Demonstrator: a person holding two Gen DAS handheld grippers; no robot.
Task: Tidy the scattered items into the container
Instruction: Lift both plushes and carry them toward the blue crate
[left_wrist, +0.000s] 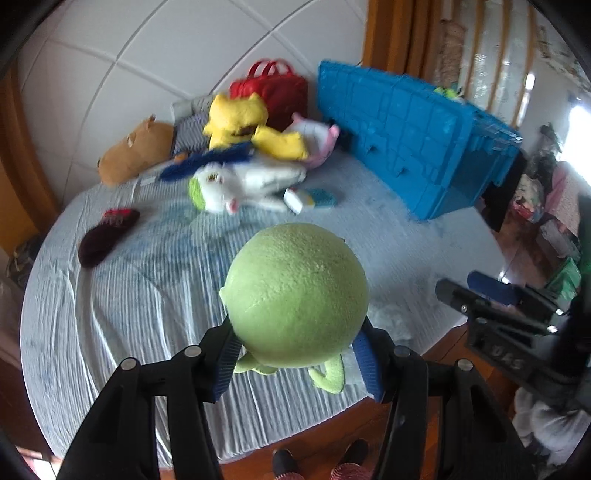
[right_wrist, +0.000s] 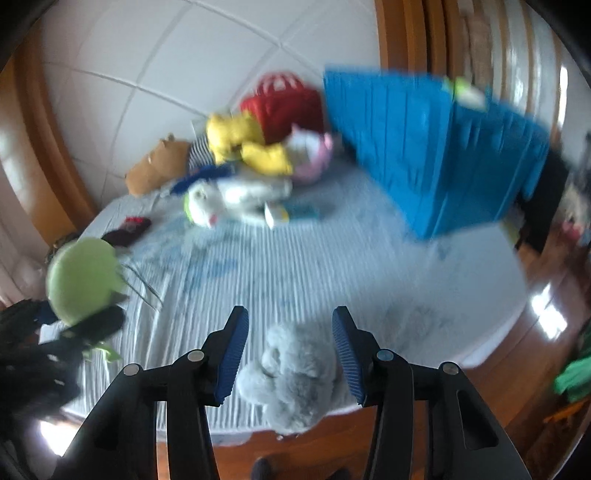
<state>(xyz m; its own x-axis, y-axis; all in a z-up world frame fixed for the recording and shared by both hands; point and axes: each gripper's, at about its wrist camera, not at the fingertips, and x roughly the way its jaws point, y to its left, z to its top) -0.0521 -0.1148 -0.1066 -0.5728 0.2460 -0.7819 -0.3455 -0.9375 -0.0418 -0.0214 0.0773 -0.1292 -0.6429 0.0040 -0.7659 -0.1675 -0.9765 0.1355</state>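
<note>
While one toy already peeks over the rim of the blue crate (left_wrist: 413, 147) at two o'clock, most plush toys remain heaped at twelve o'clock on the bed (left_wrist: 147, 295); the left gripper (left_wrist: 297, 363) clamps the green ball toy (left_wrist: 295, 295), jaws partly apart; the right gripper (right_wrist: 291, 356) straddles a grey plush (right_wrist: 295, 384), pads apparently not yet pressing.

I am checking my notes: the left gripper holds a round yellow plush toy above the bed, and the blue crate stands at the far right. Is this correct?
Not quite: the round plush toy in the left gripper is green, not yellow, as the left wrist view shows. It is held above the bed, and the blue crate does stand at the far right.
</note>
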